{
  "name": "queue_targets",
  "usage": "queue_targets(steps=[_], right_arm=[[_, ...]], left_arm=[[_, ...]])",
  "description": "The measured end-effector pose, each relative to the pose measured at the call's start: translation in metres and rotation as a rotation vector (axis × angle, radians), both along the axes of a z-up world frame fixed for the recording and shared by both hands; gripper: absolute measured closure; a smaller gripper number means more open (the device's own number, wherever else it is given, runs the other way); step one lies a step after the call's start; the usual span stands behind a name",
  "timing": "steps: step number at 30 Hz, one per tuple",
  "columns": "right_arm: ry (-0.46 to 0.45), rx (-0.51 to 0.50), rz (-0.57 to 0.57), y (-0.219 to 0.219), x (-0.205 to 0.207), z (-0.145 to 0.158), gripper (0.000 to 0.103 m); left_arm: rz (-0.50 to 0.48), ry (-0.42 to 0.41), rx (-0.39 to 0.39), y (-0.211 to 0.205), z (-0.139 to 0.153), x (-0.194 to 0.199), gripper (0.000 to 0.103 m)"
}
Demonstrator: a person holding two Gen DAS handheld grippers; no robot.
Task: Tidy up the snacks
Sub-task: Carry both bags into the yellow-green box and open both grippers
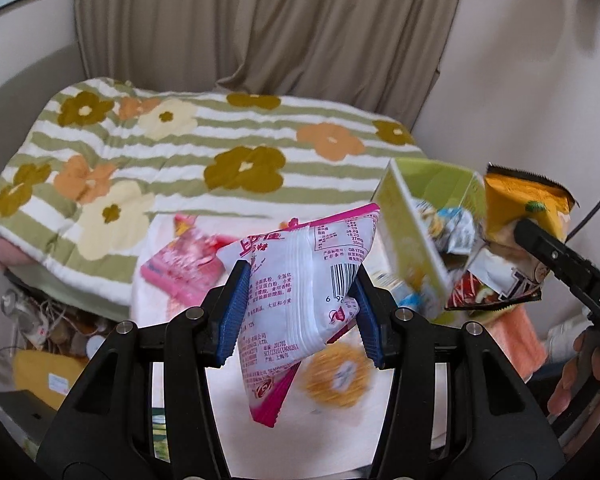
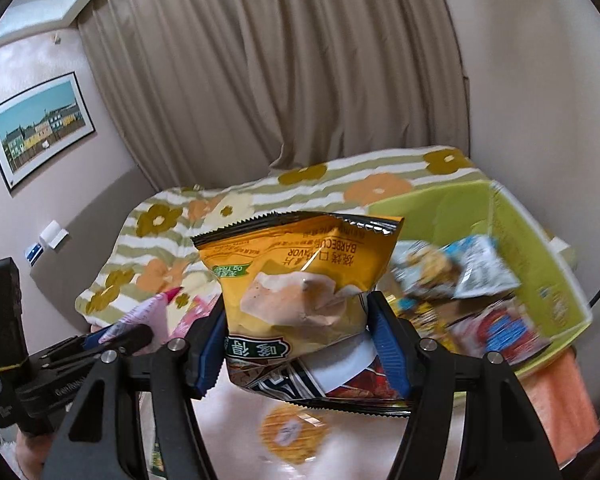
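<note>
Both grippers held snack packets above the pale table

The left gripper [image 1: 300, 304] was clamped on a pink-and-white packet [image 1: 296, 280], its blue pads [image 1: 232, 312] pressing both sides, held clear of the table [image 1: 340, 432]. The right gripper [image 2: 300, 344] gripped a yellow barbecue chip bag [image 2: 300, 276] just beside the green box [image 2: 540, 256] of snacks; another pink packet [image 1: 180, 268] lay on the table

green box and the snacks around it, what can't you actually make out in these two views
- Green box, right wrist view: the packets inside are smeared by motion blur; their print is unreadable.
- Green box's base, left wrist view: hidden behind the orange chip bag in the right claw.
- Round yellow snack on the table: blurred in both views.
- Pink packet, left wrist view: partly hidden by the white bag in the left claw.
</note>
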State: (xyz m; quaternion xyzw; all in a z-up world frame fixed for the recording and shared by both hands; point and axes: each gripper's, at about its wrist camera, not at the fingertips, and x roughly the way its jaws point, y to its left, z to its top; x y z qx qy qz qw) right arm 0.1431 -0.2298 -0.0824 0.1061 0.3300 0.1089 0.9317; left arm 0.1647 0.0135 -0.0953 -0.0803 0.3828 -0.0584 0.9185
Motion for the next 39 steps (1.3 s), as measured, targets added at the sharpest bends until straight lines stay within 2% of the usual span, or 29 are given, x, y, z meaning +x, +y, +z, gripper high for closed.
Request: queue_targets(steps=[8, 13, 21, 28, 30, 31, 32, 34, 39], right_arm=[[0.005, 0.000, 0.010, -0.099, 0.023, 0.012, 0.042], [0.029, 0.004, 0.021, -0.143, 0.038, 0.013, 0.042], [0.068, 0.007, 0.009, -0.182, 0.048, -0.001, 0.042], [0.128, 0.028, -0.011, -0.195, 0.058, -0.020, 0.042], [0.136, 0.030, -0.014, -0.198, 0.060, -0.023, 0.042], [0.140, 0.035, -0.019, -0.199, 0.061, -0.024, 0.042], [0.143, 0.038, -0.021, -0.200, 0.062, -0.025, 0.042], [0.150, 0.042, -0.024, -0.201, 0.064, -0.027, 0.042], [0.168, 0.034, -0.019, -0.200, 0.066, -0.025, 0.042]], left_arm=[[0.005, -0.053, -0.006, -0.101, 0.023, 0.022, 0.057], [-0.022, -0.038, 0.004, -0.160, 0.023, 0.036, 0.057], [-0.099, 0.094, 0.036, -0.231, -0.013, 0.068, 0.057], [-0.141, 0.192, 0.031, -0.252, -0.050, 0.095, 0.057], [-0.152, 0.210, 0.031, -0.255, -0.056, 0.100, 0.054], [-0.165, 0.223, 0.035, -0.256, -0.059, 0.102, 0.045], [-0.173, 0.233, 0.046, -0.258, -0.061, 0.104, 0.025], [-0.177, 0.227, 0.086, -0.261, -0.060, 0.105, 0.003], [-0.204, 0.180, 0.156, -0.256, -0.048, 0.094, 0.003]])
